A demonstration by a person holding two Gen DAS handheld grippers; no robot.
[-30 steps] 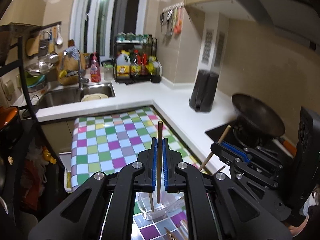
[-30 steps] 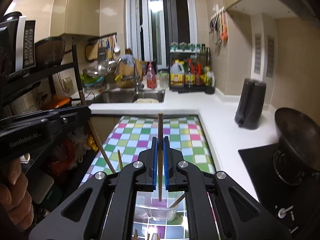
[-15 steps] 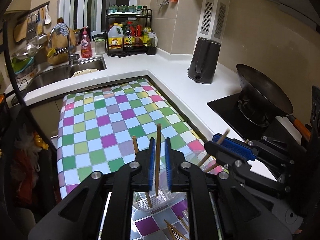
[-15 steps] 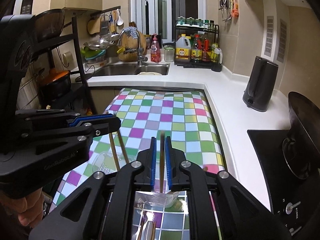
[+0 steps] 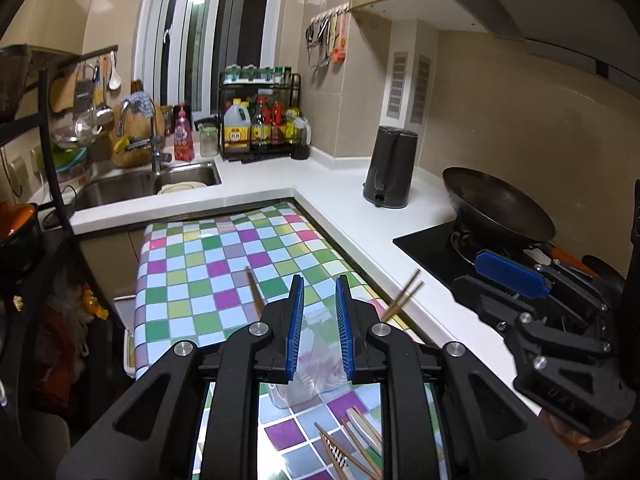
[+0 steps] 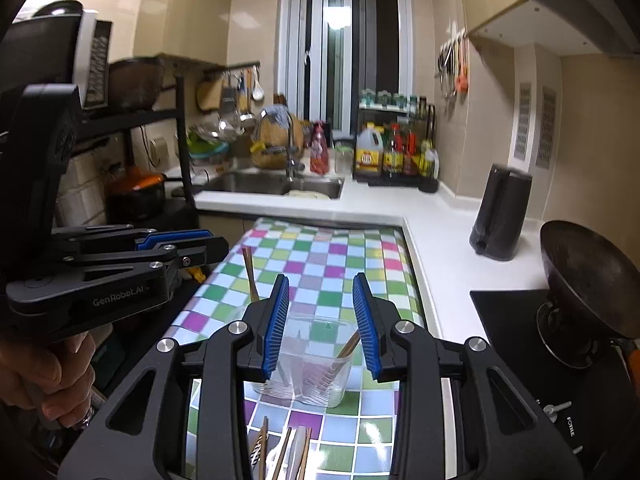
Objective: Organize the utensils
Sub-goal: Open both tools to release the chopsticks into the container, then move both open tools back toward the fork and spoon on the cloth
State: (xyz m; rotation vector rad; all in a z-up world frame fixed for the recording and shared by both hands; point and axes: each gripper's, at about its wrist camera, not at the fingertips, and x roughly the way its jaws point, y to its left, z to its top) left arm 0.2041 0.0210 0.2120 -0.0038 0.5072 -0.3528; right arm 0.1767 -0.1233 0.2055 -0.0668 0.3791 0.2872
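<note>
Your clear plastic cup (image 6: 308, 364) stands upright on the checkered tablecloth and holds wooden chopsticks (image 6: 250, 276) that lean out against its rim, one to the left and a pair to the right (image 5: 402, 296). Nearer you, a loose heap of more chopsticks and pale utensils (image 6: 286, 454) lies flat on the cloth.

Checkered table (image 6: 320, 264) bears container (image 6: 308, 364) (clear, seemingly plastic), chopsticks (image 6: 280, 456).

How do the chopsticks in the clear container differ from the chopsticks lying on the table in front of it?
The chopsticks in the clear container stand tilted, leaning on its walls; the chopsticks lying on the table rest flat on the checkered cloth. Those in the container are spread apart, while the lying ones form a loose pile with a pale utensil. Both groups look like brown wood.
</note>
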